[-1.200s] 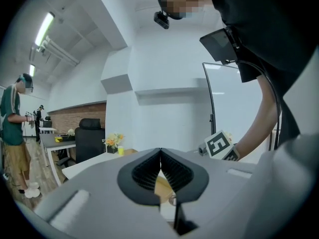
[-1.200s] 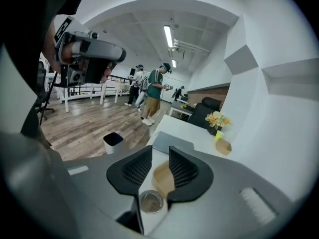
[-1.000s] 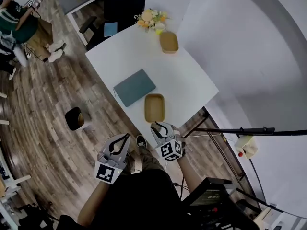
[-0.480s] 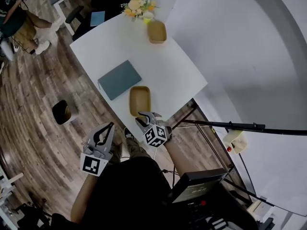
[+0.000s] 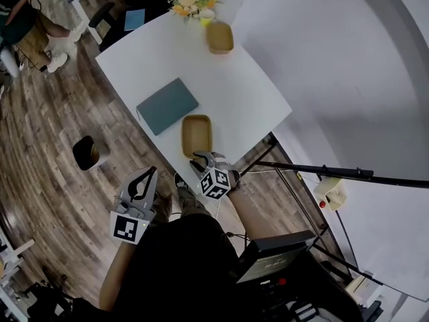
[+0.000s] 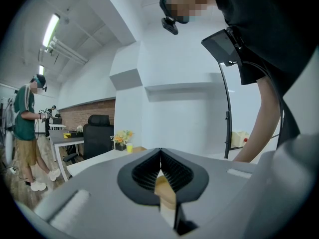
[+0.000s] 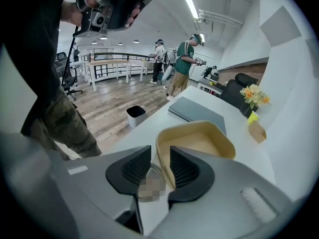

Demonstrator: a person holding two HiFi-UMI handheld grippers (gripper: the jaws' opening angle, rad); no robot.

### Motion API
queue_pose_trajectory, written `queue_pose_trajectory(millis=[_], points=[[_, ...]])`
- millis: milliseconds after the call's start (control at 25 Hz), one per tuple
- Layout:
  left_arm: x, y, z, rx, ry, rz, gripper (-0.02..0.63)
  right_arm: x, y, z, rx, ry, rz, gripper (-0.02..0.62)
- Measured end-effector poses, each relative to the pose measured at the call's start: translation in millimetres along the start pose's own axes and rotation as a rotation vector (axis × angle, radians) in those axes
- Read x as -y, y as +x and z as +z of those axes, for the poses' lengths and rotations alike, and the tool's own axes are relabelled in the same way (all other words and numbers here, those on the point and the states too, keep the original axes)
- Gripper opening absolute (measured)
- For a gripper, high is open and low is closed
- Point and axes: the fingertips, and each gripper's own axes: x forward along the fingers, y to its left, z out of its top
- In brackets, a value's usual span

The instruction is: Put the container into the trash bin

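White table (image 5: 234, 86), teal book (image 5: 167, 106), poss. laptop, flowers (image 5: 191, 2) far end

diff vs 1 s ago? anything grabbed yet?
The right gripper came down onto the near container. Its open jaws now straddle the container's near wall and are not clamped. Nothing was grabbed or let go. Unchanged: the left gripper is shut on nothing, and the container, notebook, far container and trash bin sit where they were.
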Motion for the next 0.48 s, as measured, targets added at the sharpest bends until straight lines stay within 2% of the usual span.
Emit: queue_pose_trajectory(millis=[480], points=[[-1.4,-0.2,-2.2,0.008,0.002,0.015,0.003,-0.2,9.4,-13.9,-0.043,-0.019,0.01,0.114]])
